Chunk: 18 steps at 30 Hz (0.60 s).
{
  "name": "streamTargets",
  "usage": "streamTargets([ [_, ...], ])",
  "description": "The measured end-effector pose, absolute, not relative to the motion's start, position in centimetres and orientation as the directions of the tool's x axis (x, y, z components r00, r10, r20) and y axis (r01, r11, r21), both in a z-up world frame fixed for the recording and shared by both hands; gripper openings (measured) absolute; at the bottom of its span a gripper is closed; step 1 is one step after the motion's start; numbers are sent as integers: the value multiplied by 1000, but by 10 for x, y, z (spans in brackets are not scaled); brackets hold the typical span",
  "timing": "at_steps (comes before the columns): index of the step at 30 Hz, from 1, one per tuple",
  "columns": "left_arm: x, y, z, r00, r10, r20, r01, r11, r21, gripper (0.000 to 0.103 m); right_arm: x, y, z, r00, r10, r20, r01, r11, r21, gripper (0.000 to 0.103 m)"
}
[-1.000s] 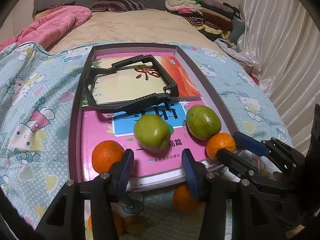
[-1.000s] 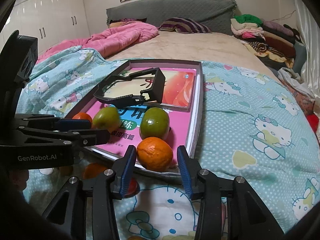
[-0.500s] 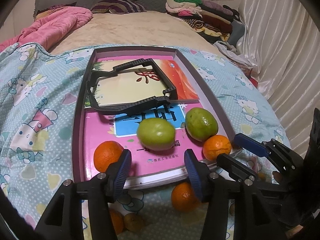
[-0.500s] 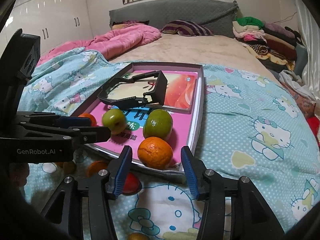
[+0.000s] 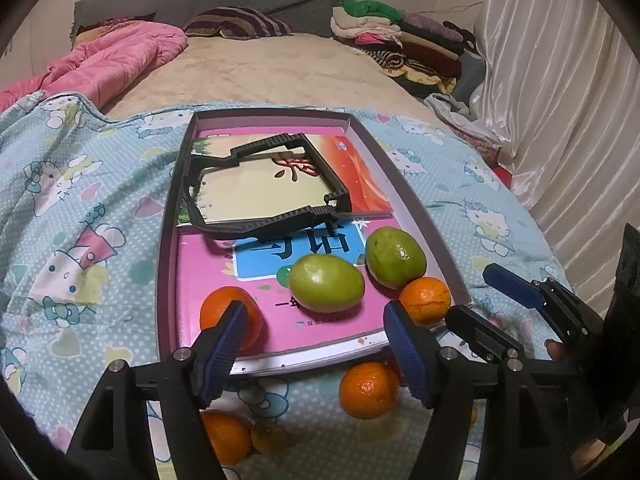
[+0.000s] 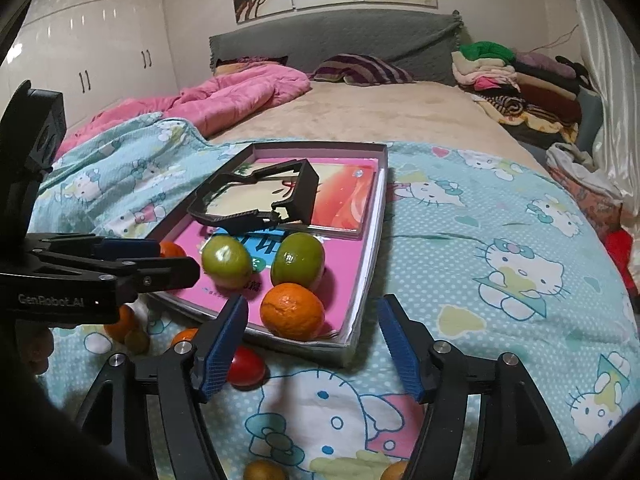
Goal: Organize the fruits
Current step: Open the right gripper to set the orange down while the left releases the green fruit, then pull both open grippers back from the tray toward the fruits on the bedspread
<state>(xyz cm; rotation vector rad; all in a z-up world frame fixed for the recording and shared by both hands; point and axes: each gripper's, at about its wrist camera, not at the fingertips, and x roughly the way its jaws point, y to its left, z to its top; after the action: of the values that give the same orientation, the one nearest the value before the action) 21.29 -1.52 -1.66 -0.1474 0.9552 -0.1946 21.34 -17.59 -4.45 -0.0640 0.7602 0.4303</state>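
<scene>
A shallow grey tray [image 5: 416, 204] [image 6: 370, 240] lies on the bed with books inside. On the pink book sit two green fruits [image 5: 326, 284] [image 5: 395, 258] and two oranges [image 5: 230, 314] [image 5: 426, 300]. They also show in the right wrist view: green fruits [image 6: 226, 261] [image 6: 298, 260] and an orange [image 6: 292, 311]. My left gripper [image 5: 316, 346] is open and empty just before the tray's near edge. My right gripper [image 6: 314, 340] is open and empty, near the tray's near right corner. Loose oranges [image 5: 368, 390] [image 5: 226, 436] and a red fruit [image 6: 246, 368] lie on the blanket.
A black plastic frame [image 5: 260, 184] lies on the books at the tray's far half. A Hello Kitty blanket [image 6: 500, 260] covers the bed. A pink quilt [image 6: 224, 96], a striped pillow and folded clothes [image 6: 520, 80] lie farther back. White curtains [image 5: 560, 100] hang at the right.
Both grippers have pulled back and up from the tray, and both have opened wider. The fruits in the tray have stayed put.
</scene>
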Motion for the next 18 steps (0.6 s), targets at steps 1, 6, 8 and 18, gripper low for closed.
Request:
streamTargets([
  [1, 212, -15, -15, 566, -229, -792, 99, 973, -211, 74, 213, -176, -44, 642, 356, -679, -401, 911, 98, 70],
  [6, 206, -14, -10, 584, -225, -780, 102, 973, -205, 84, 208, -180, -39, 655, 362, -664, -401, 910, 100, 74],
  [8, 203, -14, -8, 595, -221, -773, 102, 974, -200, 87, 205, -181, -36, 664, 362, -655, -400, 911, 98, 75],
  [18, 193, -9, 4, 614, -227, -756, 104, 973, -208, 90, 191, -193, -20, 707, 372, -601, -390, 915, 107, 78],
])
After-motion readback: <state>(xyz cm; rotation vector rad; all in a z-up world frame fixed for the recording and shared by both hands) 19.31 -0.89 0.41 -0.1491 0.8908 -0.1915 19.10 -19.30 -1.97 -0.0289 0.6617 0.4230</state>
